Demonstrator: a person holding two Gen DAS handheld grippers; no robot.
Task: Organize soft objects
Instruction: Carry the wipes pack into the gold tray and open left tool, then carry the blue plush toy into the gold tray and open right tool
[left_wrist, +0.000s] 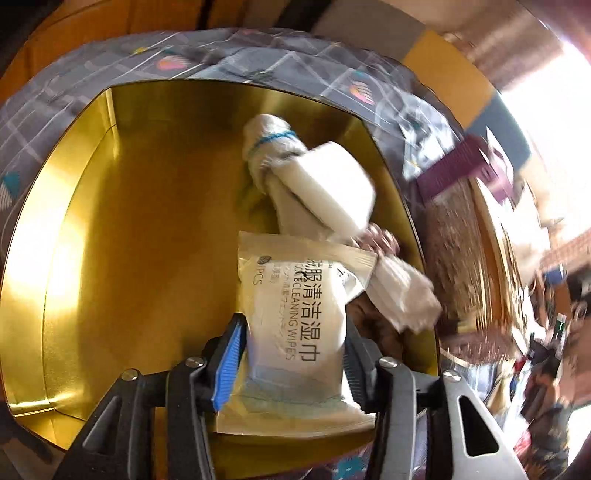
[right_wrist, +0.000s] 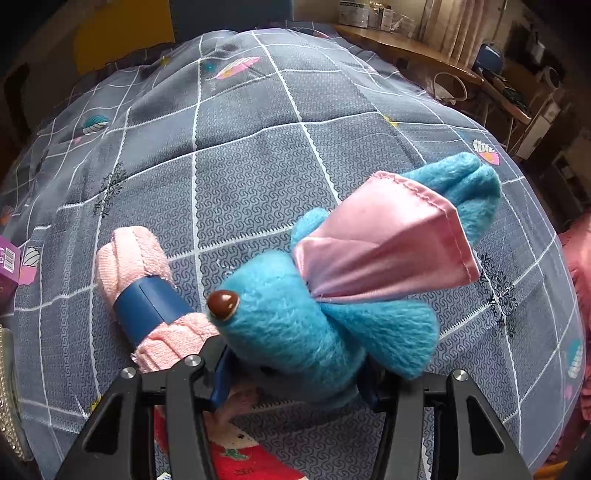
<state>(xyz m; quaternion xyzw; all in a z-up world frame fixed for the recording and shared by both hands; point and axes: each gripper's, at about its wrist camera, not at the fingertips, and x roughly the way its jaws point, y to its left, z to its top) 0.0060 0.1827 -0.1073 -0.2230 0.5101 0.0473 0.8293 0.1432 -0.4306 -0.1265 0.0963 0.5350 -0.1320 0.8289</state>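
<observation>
Partway through, by our read. The gold box (left_wrist: 92, 229) sits on the patterned bedcover (right_wrist: 258, 155) and already holds a white rolled cloth (left_wrist: 273, 155) tied with blue thread, a white block-shaped item (left_wrist: 332, 184) across it, and another white bundle (left_wrist: 402, 295) at the box's right wall.

Our left gripper (left_wrist: 291, 354) hangs over the box's near edge with the wipes pack (left_wrist: 295, 317) clamped between its jaws; the pack is above the box floor, not yet set down, tilted toward the white pile.

Our right gripper (right_wrist: 291, 380) is low over the bedcover, jaws pressed into the blue plush toy (right_wrist: 325, 310) with its pink satin piece; we cannot tell whether the toy is lifted or still resting on the cover.

Left outside the box, as far as we see: a pink rolled towel (right_wrist: 147, 295) with a blue band, just beside the toy, and a red-and-white soft item (right_wrist: 240, 458) under the gripper.
</observation>
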